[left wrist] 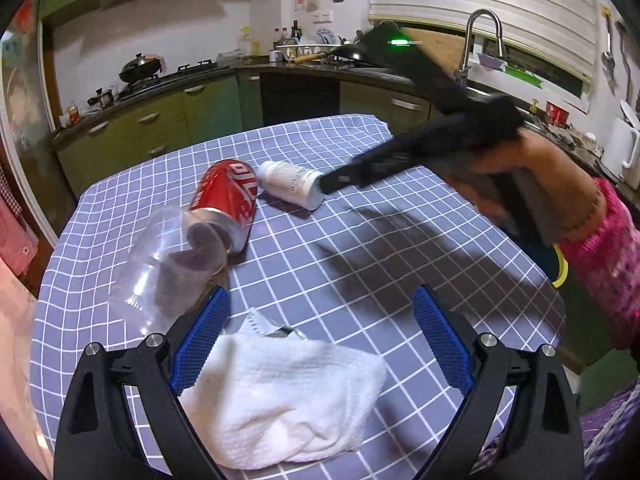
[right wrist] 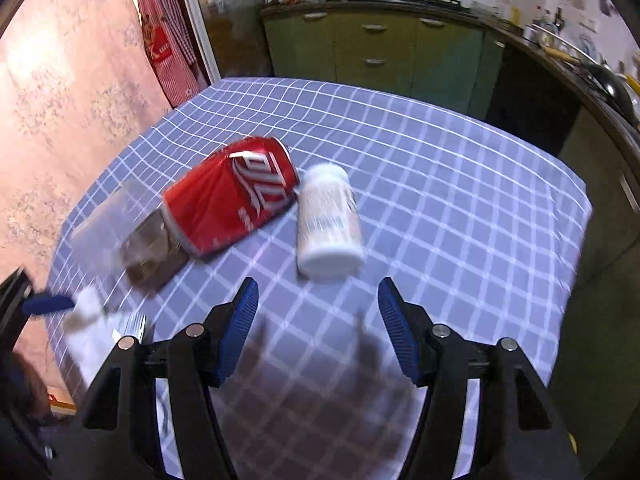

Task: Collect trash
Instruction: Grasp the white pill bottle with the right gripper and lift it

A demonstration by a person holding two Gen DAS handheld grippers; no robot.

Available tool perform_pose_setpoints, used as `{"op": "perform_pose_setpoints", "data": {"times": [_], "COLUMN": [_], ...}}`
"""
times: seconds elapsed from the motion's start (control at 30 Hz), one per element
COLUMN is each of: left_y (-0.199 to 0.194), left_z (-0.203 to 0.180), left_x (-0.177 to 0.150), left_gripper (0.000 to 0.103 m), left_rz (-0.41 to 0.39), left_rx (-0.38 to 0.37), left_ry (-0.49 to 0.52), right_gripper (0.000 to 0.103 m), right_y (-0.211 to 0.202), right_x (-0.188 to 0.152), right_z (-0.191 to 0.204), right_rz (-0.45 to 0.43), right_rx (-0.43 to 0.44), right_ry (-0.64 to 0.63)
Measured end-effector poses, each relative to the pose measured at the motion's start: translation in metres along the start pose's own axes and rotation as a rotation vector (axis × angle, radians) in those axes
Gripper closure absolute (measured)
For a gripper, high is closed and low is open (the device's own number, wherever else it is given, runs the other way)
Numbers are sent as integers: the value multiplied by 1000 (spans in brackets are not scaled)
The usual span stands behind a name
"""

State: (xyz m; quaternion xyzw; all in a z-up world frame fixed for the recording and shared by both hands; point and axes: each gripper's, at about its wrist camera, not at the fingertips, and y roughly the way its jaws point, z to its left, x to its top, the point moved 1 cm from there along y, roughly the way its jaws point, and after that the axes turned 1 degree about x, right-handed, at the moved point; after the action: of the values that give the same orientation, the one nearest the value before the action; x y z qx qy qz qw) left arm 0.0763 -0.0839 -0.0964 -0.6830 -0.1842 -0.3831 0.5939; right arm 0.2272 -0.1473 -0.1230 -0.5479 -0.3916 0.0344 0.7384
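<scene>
The left gripper (left wrist: pixel 320 344) is hovering with its jaws spread wide over a crumpled white paper towel (left wrist: pixel 280 404), which is lying between the blue pads without visible contact. The right gripper (right wrist: pixel 318 328) is also standing wide apart, gripping nothing, just short of a white plastic bottle (right wrist: pixel 328 224) lying on its side. A dented red can (right wrist: pixel 232 200) is lying beside the bottle, touching it at the far end. A clear plastic cup (left wrist: pixel 172 256) is lying against the can's other end. All items are resting on the checked tablecloth (left wrist: pixel 360 248).
</scene>
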Motion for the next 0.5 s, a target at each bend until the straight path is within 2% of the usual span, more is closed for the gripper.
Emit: {"op": "perform_pose_setpoints", "data": {"times": [0.23,0.5], "left_y": [-1,1], "left_z": [12,17], "left_x": [-7,-7], "left_gripper": [11,11], "left_rz": [2,1], "left_rx": [-21,-27], "left_ry": [-39,-55], "right_gripper": [43,44], "right_y": [45,71], "right_x": [32,43], "right_z": [7,5], "right_rz": [87,125], "right_rx": [-46,-65], "right_ry": [-13,-5]}}
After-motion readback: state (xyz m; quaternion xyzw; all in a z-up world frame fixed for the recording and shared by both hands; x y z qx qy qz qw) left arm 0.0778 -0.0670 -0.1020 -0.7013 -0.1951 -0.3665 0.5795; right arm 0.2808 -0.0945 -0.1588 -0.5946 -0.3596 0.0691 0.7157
